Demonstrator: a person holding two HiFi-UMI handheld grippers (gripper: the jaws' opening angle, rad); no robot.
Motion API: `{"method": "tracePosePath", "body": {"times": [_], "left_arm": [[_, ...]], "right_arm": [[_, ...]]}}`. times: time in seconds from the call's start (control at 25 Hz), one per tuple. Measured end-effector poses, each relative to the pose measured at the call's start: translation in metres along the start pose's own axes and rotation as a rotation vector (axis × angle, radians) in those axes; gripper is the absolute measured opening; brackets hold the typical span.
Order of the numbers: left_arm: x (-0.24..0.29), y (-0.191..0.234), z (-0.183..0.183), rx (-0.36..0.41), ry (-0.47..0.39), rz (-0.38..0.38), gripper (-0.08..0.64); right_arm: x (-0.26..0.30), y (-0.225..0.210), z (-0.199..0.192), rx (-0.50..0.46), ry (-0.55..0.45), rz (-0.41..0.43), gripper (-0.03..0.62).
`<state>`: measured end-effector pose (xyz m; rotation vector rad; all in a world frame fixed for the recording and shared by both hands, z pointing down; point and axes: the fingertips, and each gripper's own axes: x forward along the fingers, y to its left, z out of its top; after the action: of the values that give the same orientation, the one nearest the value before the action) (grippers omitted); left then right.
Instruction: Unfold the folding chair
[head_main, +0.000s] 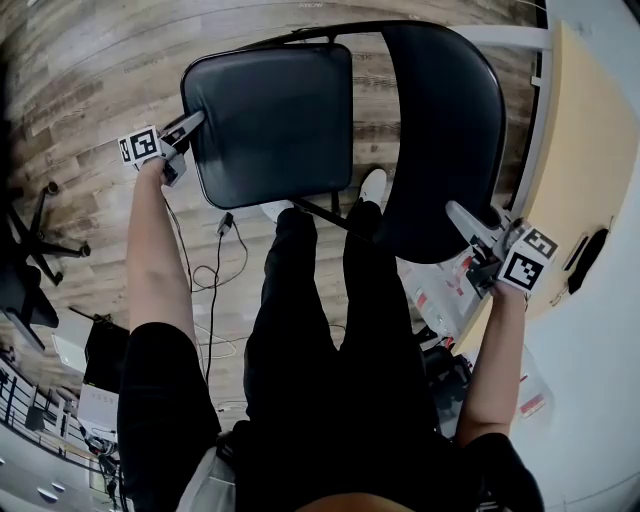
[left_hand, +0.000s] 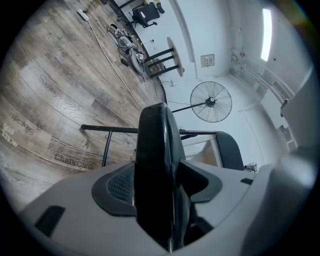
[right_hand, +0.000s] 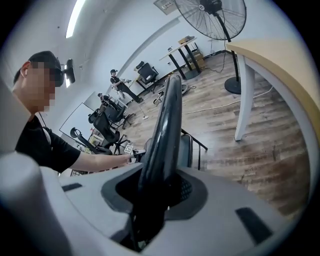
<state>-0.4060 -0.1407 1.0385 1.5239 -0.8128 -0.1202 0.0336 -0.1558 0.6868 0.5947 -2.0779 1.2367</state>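
Note:
The black folding chair stands on the wood floor in front of me, its padded seat (head_main: 270, 120) at the left and its curved backrest (head_main: 445, 140) at the right. My left gripper (head_main: 195, 122) is shut on the seat's near left corner; in the left gripper view the seat edge (left_hand: 155, 165) fills the gap between the jaws. My right gripper (head_main: 455, 212) holds the backrest's lower right edge. In the right gripper view the thin backrest (right_hand: 165, 130) rises from between the jaws. The chair's metal frame (left_hand: 110, 129) shows beyond the seat.
A light wooden table (head_main: 590, 150) on white legs stands close to the chair's right. My legs (head_main: 330, 330) are just behind the chair. Cables (head_main: 215, 270) lie on the floor; an office chair base (head_main: 40, 235) is at the far left. A standing fan (left_hand: 211, 102) is by the wall.

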Motion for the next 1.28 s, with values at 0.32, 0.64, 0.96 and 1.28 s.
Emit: {"method": "tracePosePath", "body": {"times": [0.32,0.64,0.96,1.28], "left_arm": [[-0.002,0.007,0.000,-0.054,-0.050,-0.044,0.253],[-0.017,0.016,0.006,0.032,-0.064,0.064,0.324],[-0.081,-0.047,0.002,0.175,-0.067,0.227,0.334],[-0.153,-0.235,-0.005,0.338,-0.132,0.210,0.333]], "right_arm": [[0.010,0.012,0.002,0.061,-0.048,0.005,0.098],[0.009,0.009,0.003,0.073,-0.071,-0.048,0.117],[-0.037,0.012,0.042,0.062,-0.178,-0.175,0.282],[-0.088,0.080,0.094,-0.098,-0.356,-0.205,0.281]]}}
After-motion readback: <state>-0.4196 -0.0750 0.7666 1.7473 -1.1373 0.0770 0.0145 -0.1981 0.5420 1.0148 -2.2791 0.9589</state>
